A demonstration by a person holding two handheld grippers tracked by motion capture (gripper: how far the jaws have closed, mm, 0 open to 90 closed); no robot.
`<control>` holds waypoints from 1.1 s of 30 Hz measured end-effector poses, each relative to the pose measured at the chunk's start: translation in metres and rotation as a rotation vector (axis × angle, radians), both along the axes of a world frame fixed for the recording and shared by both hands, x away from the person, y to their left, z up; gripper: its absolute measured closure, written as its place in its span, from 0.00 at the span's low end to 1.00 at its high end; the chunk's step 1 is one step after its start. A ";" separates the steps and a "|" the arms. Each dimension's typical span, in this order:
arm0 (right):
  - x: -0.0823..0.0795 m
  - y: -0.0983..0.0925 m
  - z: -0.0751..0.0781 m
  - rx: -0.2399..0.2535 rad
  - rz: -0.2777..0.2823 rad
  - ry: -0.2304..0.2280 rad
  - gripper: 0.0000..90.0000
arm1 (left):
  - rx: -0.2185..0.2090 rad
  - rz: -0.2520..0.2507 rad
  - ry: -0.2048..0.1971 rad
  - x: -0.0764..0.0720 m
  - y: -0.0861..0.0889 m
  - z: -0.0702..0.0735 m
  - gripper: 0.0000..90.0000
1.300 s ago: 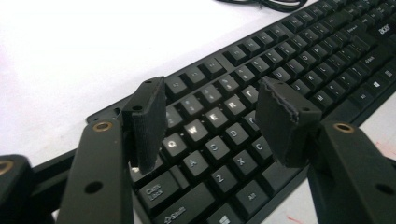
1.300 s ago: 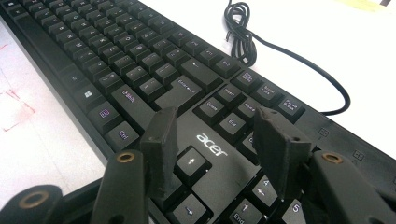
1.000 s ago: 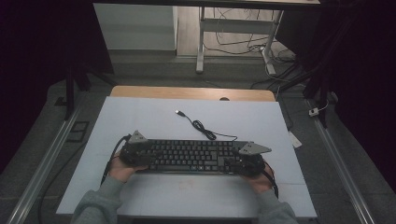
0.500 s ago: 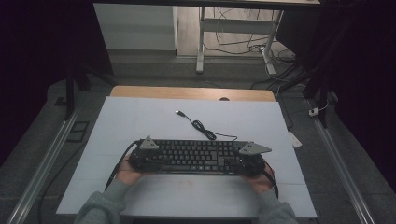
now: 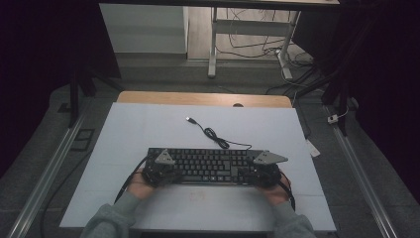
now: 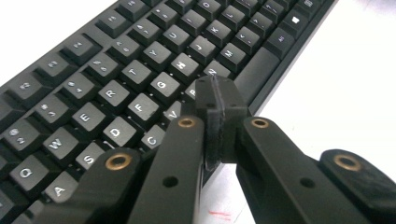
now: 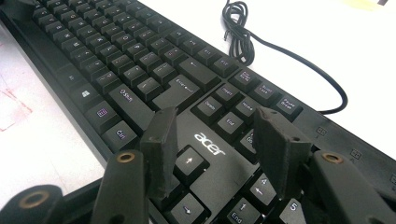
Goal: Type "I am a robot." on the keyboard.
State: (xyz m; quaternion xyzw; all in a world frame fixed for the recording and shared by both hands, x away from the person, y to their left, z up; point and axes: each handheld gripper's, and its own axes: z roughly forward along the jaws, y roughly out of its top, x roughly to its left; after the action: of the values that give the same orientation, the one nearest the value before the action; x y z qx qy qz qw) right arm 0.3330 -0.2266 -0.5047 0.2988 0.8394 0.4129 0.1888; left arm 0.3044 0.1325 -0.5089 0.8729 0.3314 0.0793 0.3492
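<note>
The keyboard lies on the white table; the left gripper has just pressed together, empty, over the keys; the right gripper is spread above the arrow keys; a poke might hit the wrong key or push the keyboard away.

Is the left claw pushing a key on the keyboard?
Cannot tell. In the left gripper view the shut left claw hangs over the keyboard near the V key, hiding any contact.

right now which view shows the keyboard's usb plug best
The high view: the USB plug lies on the white table beyond the keyboard, its cable fully traceable. The right gripper view catches only coiled cable; the left gripper view, keys alone.
</note>
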 end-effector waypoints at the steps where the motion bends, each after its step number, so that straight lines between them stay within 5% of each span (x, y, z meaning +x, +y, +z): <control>1: 0.000 0.000 0.000 0.000 0.000 0.000 0.56 | 0.001 -0.005 0.000 0.000 -0.001 0.000 0.99; 27: 0.000 0.000 0.000 -0.001 -0.001 -0.001 0.56 | 0.054 -0.019 -0.005 0.000 -0.009 -0.008 0.99; 33: 0.000 0.000 0.000 0.004 -0.001 0.001 0.56 | 0.039 -0.006 -0.013 0.000 -0.005 -0.006 0.99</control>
State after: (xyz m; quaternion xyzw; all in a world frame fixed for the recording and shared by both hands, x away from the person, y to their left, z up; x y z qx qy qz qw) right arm 0.3331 -0.2270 -0.5046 0.2998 0.8385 0.4143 0.1879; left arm 0.3043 0.1271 -0.5145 0.8799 0.3250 0.0902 0.3347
